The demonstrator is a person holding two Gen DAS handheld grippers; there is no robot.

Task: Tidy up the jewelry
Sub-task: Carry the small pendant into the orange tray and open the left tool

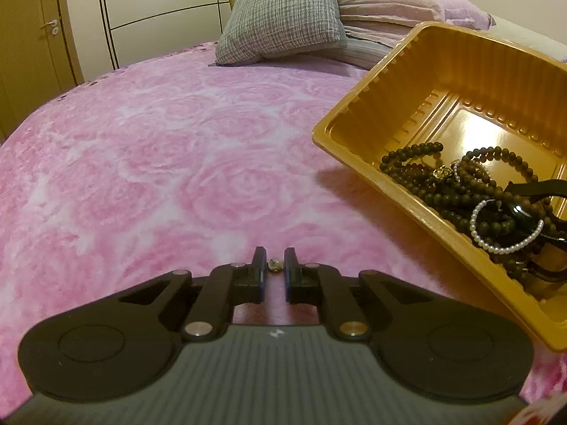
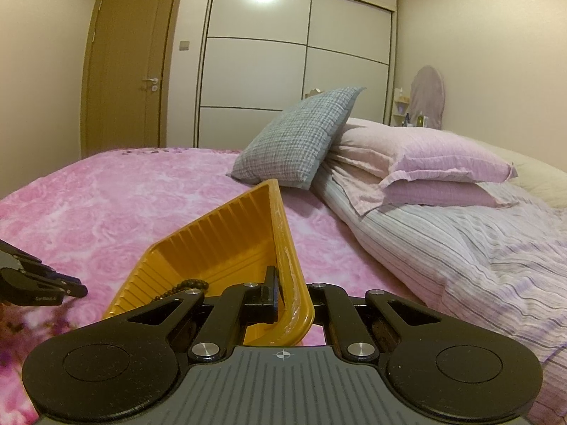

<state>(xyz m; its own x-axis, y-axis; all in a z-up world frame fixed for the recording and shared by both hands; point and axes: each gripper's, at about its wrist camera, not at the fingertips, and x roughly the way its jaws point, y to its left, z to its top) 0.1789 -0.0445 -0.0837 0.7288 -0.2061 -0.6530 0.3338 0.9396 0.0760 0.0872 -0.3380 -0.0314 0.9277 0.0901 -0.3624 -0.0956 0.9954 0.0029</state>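
Observation:
A gold plastic tray [image 1: 361, 102] sits tilted on the pink bed, holding dark bead necklaces [image 1: 439, 184] and a white pearl bracelet [image 1: 503, 244]. My left gripper [image 1: 274, 265] is low over the blanket left of the tray, its jaws nearly closed around a small round ring or stud [image 1: 274, 265]. My right gripper [image 2: 283, 290] is shut on the tray's near rim [image 2: 290, 276] and holds that side up. Some dark beads [image 2: 184, 287] show inside the tray. The left gripper's fingers [image 2: 67, 288] show at the left edge of the right wrist view.
The pink rose-patterned blanket [image 1: 159, 159] covers the bed. A grey checked cushion [image 1: 283, 14] and pink pillows [image 2: 425, 163] lie at the head. A striped duvet [image 2: 460, 248] is to the right. A wardrobe [image 2: 283, 53] and door [image 2: 127, 71] stand behind.

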